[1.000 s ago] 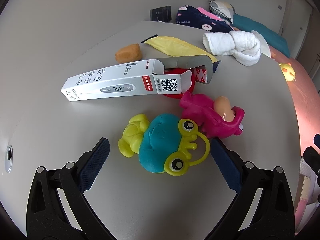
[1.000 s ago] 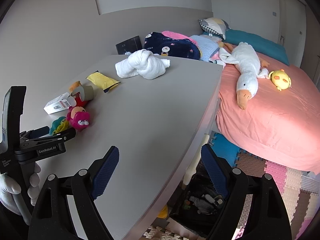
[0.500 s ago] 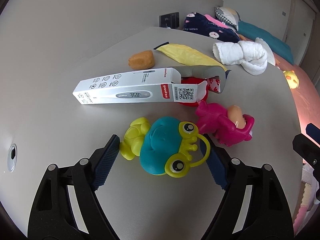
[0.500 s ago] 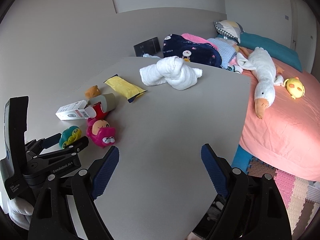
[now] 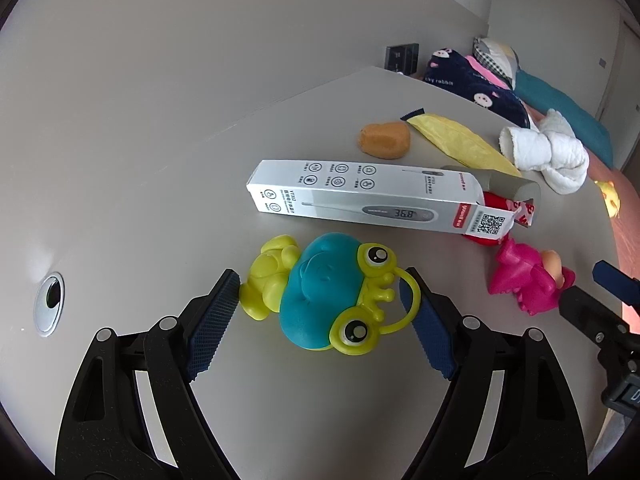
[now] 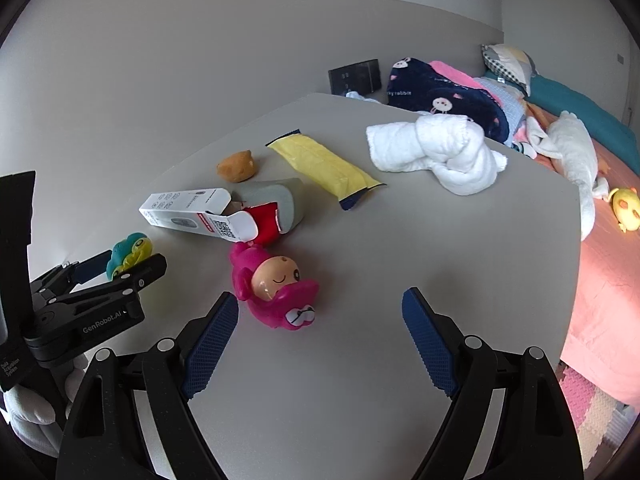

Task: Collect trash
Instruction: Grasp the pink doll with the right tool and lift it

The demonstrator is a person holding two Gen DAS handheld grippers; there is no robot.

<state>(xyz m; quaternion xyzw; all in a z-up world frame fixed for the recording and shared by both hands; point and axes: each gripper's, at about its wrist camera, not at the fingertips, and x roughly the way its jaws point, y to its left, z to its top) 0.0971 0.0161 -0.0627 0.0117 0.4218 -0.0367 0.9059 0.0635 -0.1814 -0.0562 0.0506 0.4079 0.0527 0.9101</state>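
A white thermometer box (image 5: 360, 200) lies open-ended on the grey table (image 5: 160, 184), also in the right wrist view (image 6: 188, 212). Behind it lie a yellow wrapper (image 5: 456, 142), an orange lump (image 5: 385, 140) and a grey-and-red crushed carton (image 6: 276, 208). My left gripper (image 5: 320, 320) is open, its jaws on either side of a teal-and-yellow frog toy (image 5: 328, 288), not squeezing it. My right gripper (image 6: 320, 340) is open and empty, just in front of a pink doll toy (image 6: 276, 284).
A rolled white towel (image 6: 436, 152) sits at the table's far right. A cable hole (image 5: 50, 300) is at the left. A bed with a pink sheet (image 6: 608, 280), a white goose plush (image 6: 572, 152) and piled clothes lies beyond the table's right edge.
My left gripper has moved forward and its jaws now flank the frog toy. My right gripper has swung left from the table edge over the table toward the pink doll.
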